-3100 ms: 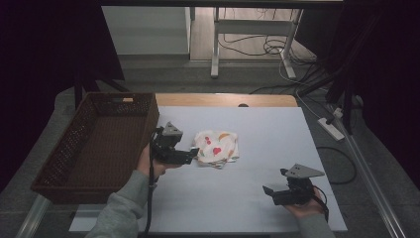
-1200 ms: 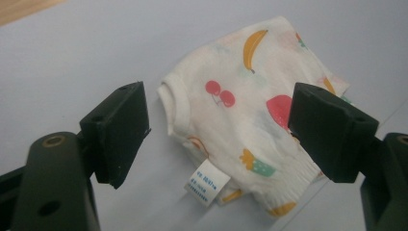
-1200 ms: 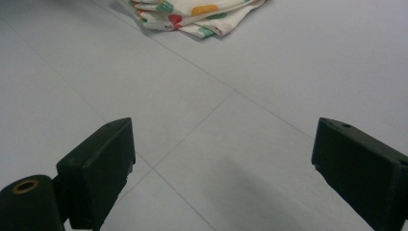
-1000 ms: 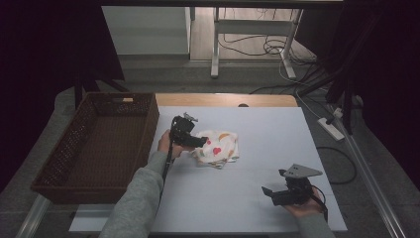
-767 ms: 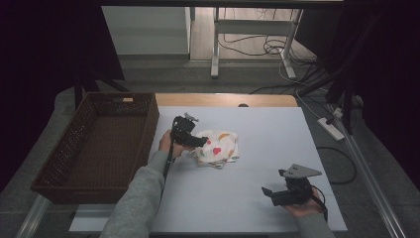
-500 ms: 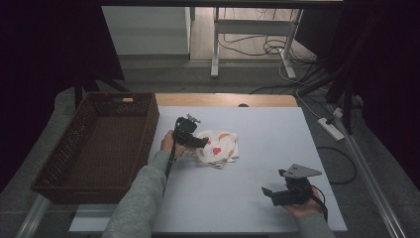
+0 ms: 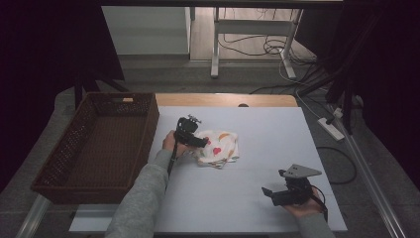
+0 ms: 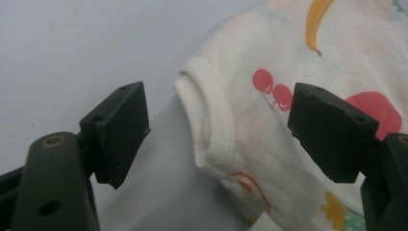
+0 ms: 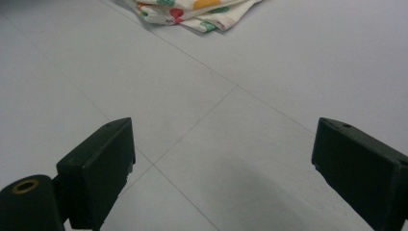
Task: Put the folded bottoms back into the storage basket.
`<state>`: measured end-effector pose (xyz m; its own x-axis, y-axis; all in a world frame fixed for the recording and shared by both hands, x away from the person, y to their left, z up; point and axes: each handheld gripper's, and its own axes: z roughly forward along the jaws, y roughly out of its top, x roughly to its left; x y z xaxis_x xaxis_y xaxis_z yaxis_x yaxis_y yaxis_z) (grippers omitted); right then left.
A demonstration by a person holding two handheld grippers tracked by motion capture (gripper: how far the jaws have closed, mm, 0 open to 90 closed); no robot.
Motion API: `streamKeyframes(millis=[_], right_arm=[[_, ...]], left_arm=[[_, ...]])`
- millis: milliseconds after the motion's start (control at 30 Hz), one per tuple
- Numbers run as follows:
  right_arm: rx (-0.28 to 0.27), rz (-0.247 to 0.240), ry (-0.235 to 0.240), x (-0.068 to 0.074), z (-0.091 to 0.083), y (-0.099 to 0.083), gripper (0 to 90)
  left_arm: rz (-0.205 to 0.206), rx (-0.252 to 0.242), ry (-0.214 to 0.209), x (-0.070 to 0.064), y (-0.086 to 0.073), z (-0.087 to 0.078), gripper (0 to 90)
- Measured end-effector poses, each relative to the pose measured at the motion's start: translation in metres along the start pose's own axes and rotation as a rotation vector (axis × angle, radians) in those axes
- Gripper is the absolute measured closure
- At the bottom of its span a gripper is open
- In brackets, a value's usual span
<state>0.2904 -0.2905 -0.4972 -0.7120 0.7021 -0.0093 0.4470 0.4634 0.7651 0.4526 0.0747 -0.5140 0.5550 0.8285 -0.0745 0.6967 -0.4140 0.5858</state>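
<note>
Pretty dim overall, dark edges in the high view. Close-ups were soft, the jaws blurry, faint shadows on the table (image 7: 277,148).

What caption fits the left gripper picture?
Open left gripper poised around the ribbed hem of a fruit-print cloth.

white cloth (image 7: 218,148) with red, orange and green fruit print; brown basket (image 7: 99,144); pale grey table (image 7: 257,163)

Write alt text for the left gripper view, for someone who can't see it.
Two open black jaws of the left gripper straddle the ribbed hem of a white fruit-print cloth lying on a pale table. Red cherries and a yellow banana shape show on the fabric; the jaws have not closed on it.
</note>
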Motion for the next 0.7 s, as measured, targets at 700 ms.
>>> streamKeyframes(millis=[700], right_arm=[[-0.002,0.001,0.000,0.000,0.000,0.000,8.4]], left_arm=[[0.018,0.049,-0.062,0.001,-0.003,0.010,34.2]])
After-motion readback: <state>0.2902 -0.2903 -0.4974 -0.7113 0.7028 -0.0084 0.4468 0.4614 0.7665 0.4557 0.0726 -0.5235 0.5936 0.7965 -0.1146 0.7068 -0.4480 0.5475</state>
